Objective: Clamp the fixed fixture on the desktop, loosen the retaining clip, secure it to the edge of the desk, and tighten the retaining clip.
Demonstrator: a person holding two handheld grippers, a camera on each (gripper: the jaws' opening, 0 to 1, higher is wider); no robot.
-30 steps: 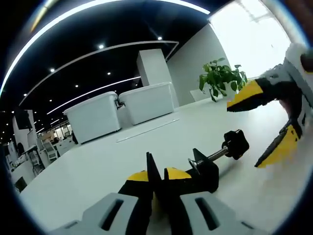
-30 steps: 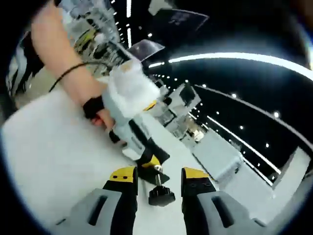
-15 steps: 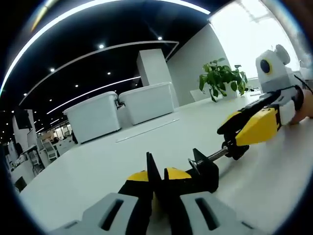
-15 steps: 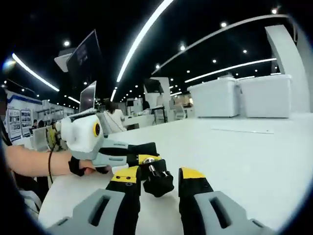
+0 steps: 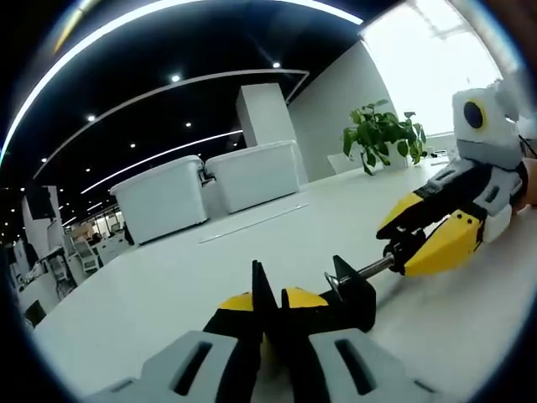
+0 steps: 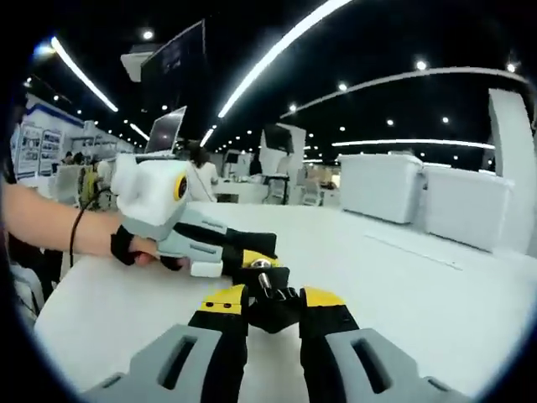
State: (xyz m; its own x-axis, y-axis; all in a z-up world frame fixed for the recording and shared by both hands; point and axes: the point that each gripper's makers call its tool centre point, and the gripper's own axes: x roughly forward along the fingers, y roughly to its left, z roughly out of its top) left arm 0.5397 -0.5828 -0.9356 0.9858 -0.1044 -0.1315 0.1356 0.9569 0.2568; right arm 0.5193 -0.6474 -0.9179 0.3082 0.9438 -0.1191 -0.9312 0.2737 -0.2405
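Left gripper view: our left gripper [image 5: 270,304] has its yellow-tipped jaws pinched tight on the black metal screw clamp fixture [image 5: 352,295], gripping its frame. The fixture lies on the white tabletop [image 5: 168,285], well in from the far edge, where two white lidded plastic bins [image 5: 210,189] and a green potted plant [image 5: 382,134] stand. Its threaded steel rod [image 5: 369,269] runs away from us toward the right gripper [image 5: 403,243], whose jaws sit around the rod's far end; the knob is hidden between them.

Right gripper view: our right gripper [image 6: 273,300] is closed around the black knurled knob [image 6: 273,304] of the retaining screw, the jaws pressing it from both sides. Beyond it the left gripper [image 6: 243,256], held in a person's hand [image 6: 138,248], grips the fixture body. The near tabletop edge shows at lower left.

We judge the step to be loosening the retaining clip. To do it well we'd keep the left grip rigid against the tabletop, roll the right wrist about the rod's axis, and avoid side load, so the knob does not slip out of the jaws.
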